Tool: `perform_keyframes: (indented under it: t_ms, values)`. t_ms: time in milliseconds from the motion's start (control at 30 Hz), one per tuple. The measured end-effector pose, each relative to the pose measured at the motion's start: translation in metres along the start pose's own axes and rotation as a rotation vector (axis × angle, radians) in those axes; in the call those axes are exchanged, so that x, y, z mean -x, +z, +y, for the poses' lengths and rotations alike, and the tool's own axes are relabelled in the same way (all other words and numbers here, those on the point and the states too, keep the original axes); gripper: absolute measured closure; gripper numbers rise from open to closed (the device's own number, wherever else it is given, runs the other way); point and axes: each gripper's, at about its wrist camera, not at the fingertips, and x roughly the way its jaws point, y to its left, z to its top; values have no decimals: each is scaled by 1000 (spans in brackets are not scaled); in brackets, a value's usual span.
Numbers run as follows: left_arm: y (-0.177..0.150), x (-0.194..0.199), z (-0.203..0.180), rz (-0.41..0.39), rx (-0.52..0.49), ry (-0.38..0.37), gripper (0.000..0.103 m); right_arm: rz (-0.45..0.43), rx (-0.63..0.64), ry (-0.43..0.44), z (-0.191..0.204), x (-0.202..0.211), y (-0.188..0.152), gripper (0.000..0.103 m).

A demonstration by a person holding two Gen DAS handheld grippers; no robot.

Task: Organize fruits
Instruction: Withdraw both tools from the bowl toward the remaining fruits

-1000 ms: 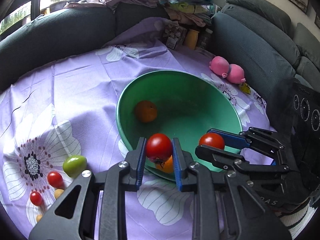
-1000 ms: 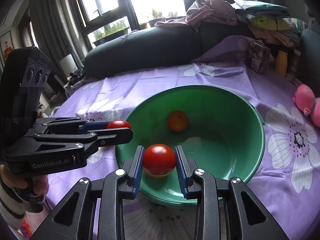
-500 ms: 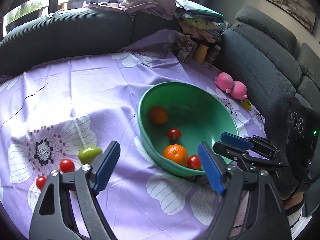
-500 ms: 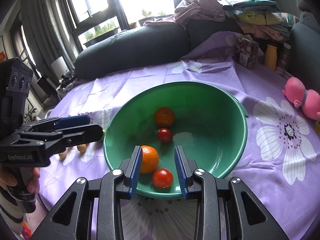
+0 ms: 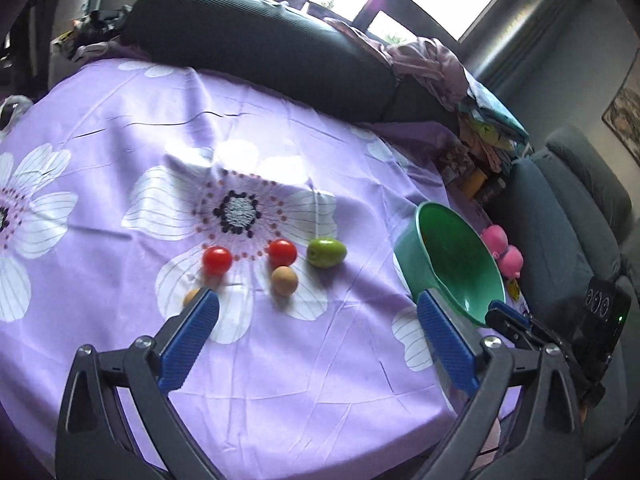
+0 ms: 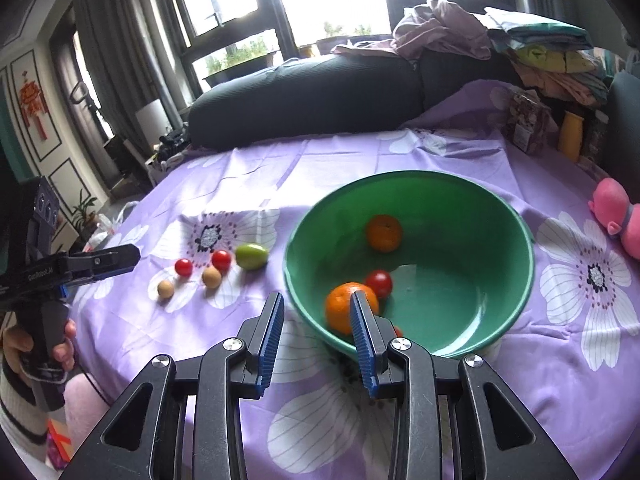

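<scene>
Fruit sorting going on over a purple flowered cloth [image 6: 360, 152], so here's the view from where I'm standing.

Far left is the left hand-held gripper [image 5: 316, 304]. Its jaws are swinging open, already really wide, with nothing between them.

Right ahead of it, slightly toward its left finger, is the loose bunch that isn't in the bowl yet. My count:
- two small red cherry tomatoes [image 5: 217, 261] [image 5: 282, 252]
- two little round tan fruits [image 5: 284, 280] [image 5: 191, 298], the second half hidden behind the left pad
- one smooth green oval fruit [image 5: 326, 253]

The green one lies on its side. Its long axis runs roughly crosswise to the gripper, about the same line the jaws close along. I'd guess a grab means either taking it end to end or rolling the wrist.

Further right is the round green plastic bowl [image 6: 516, 220]. It holds two oranges [image 6: 384, 233] [image 6: 346, 307] and one red tomato [image 6: 378, 283]. There's a sliver of red beside the right pad, probably a second tomato, but I can't say for sure.

The right hand-held gripper [image 6: 317, 300] hangs over the bowl's near rim. Its pads are only narrowly parted and pinch nothing.

The left hand is clearly nearer the leftovers, so I'd guess the next pick is its job.
</scene>
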Motion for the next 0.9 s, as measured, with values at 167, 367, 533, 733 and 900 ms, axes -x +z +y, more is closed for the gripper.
perform_keyframes:
  t_ms: [167, 367, 533, 733, 900]
  values:
    - [-6, 36, 21, -132, 46, -20, 1, 32, 68, 80, 33, -12, -3, 69]
    - [-19, 30, 25, -48, -82, 54, 1, 79, 137, 149, 69, -28, -8, 68]
    - [-30, 10, 34, 18, -118, 119, 1, 134, 177, 165, 88, -46, -13, 68]
    - [-25, -6, 33, 59, -199, 125, 1, 167, 198, 157, 96, -61, -10, 68]
    - [-18, -23, 36, 108, -235, 145, 2, 186, 185, 158, 98, -82, 1, 68]
